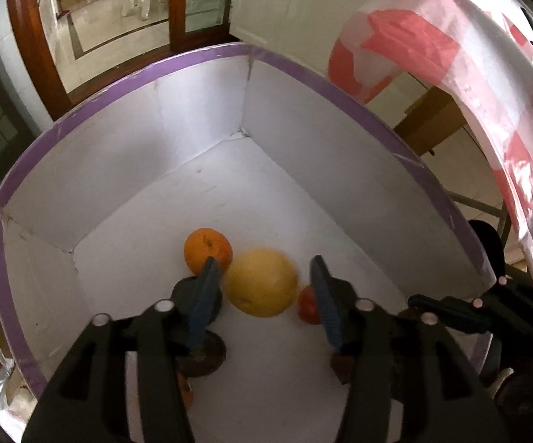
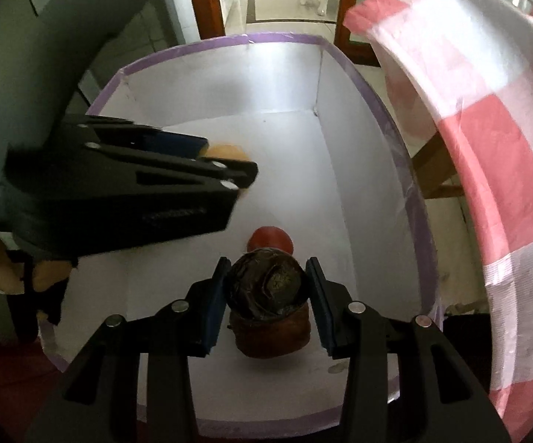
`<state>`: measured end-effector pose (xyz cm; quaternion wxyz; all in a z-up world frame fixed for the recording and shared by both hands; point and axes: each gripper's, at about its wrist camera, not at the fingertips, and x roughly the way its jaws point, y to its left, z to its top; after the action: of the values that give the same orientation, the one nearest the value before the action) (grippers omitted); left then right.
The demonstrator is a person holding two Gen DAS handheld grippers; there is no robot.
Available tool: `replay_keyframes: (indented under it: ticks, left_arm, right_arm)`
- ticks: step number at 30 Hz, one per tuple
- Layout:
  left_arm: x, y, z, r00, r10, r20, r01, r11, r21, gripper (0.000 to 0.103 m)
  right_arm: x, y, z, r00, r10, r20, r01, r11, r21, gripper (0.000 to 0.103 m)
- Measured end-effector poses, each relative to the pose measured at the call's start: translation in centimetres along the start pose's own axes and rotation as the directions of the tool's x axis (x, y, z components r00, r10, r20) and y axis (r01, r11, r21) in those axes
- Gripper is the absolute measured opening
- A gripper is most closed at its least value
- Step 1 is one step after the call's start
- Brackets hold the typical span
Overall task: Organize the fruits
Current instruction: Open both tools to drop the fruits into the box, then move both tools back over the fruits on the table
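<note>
Down inside the white box [image 1: 200, 140], the left gripper [image 1: 264, 288] stands parted around a yellow fruit [image 1: 262, 282], unpressed; the right gripper [image 2: 266, 289] clamps a dark fruit [image 2: 266, 284], which may knock the red one [image 2: 269, 238] rolling if dropped.

1. White box with purple rim [image 1: 126, 85]: one.
2. Orange fruit [image 1: 207, 249]: one, on the box floor.
3. Large yellow fruit [image 1: 262, 282]: one, touching the orange fruit.
4. Small red fruit [image 1: 309, 306]: one, partly hidden behind a finger in the left wrist view.
5. Dark wrinkled fruit [image 2: 266, 282]: one, between the right gripper's fingers.
6. Brown item under the dark fruit [image 2: 272, 336]: one; kind cannot be told.
7. Pink-and-white checked cloth [image 2: 488, 147]: one.
8. Grippers: two, left gripper [image 1: 264, 267] and right gripper [image 2: 268, 264].
</note>
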<state>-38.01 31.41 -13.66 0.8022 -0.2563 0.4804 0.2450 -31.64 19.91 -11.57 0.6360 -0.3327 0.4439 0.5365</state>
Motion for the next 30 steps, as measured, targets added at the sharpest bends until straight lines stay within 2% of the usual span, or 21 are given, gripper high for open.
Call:
replay_keyframes:
  ticks: [1,2,3,4,5,9,13,18,21,23,25,28,30]
  left_arm:
    - [-0.1,0.2,0.0,1.000,0.006,0.003,-0.006,1.000,-0.010,0.069]
    - [-0.2,0.3,0.1,1.000,0.009,0.006,-0.008,1.000,-0.018,0.076]
    - [-0.3,0.6,0.2,1.000,0.010,0.013,-0.010,0.999,-0.032,0.078]
    - [-0.4,0.7,0.3,1.000,0.011,0.019,-0.010,0.999,-0.043,0.082]
    - [-0.5,0.8,0.4,1.000,0.011,0.022,-0.010,0.999,-0.053,0.084]
    - [-0.5,1.1,0.7,0.999,0.014,0.034,-0.011,0.996,-0.083,0.088]
    - [-1.3,0.4,0.4,0.999,0.012,0.050,-0.008,0.997,-0.073,0.095]
    - [-1.8,0.0,0.4,0.998,0.005,0.066,-0.001,0.998,-0.063,0.096]
    - [-3.1,0.1,0.8,0.993,-0.004,0.115,0.014,0.996,-0.084,0.096]
    - [-5.1,-0.1,1.6,0.980,-0.027,0.195,0.048,0.993,-0.107,0.099]
    - [-7.0,-0.7,2.5,0.965,-0.022,0.262,0.049,0.994,-0.099,0.101]
    - [-10.3,-2.3,4.4,0.930,-0.006,0.366,0.031,0.998,-0.060,0.101]
    - [-12.0,-3.3,5.4,0.911,-0.022,0.413,0.046,0.998,-0.049,0.101]
  right_arm:
    - [0.0,0.0,0.0,1.000,0.002,0.002,-0.002,1.000,0.001,0.043]
    - [-0.1,-0.1,0.0,1.000,0.003,0.006,-0.003,1.000,0.001,0.049]
    - [-0.3,-0.1,0.1,1.000,0.003,0.015,-0.003,1.000,0.001,0.054]
    - [0.0,-0.4,-0.2,1.000,0.004,0.023,-0.005,1.000,0.002,0.065]
    - [-0.2,-0.5,-0.1,0.999,0.008,0.033,-0.008,1.000,0.004,0.067]
    - [-1.1,-0.9,0.0,0.998,0.006,0.064,-0.007,1.000,0.015,0.068]
    - [-2.1,-1.2,0.2,0.995,0.013,0.102,-0.016,0.999,0.031,0.070]
    - [-4.3,-1.1,0.2,0.986,0.023,0.164,-0.029,0.999,0.036,0.073]
    - [-6.7,-1.2,0.3,0.972,0.022,0.236,-0.034,0.998,0.046,0.073]
    - [-8.8,-1.4,0.2,0.954,0.016,0.299,-0.034,0.998,0.054,0.074]
    - [-10.9,-1.9,0.2,0.931,0.024,0.364,-0.053,0.996,0.071,0.075]
    - [-14.0,-2.7,-0.3,0.895,0.025,0.446,-0.078,0.992,0.100,0.082]
    - [-16.2,-3.6,-0.7,0.870,0.005,0.493,-0.076,0.989,0.125,0.085]
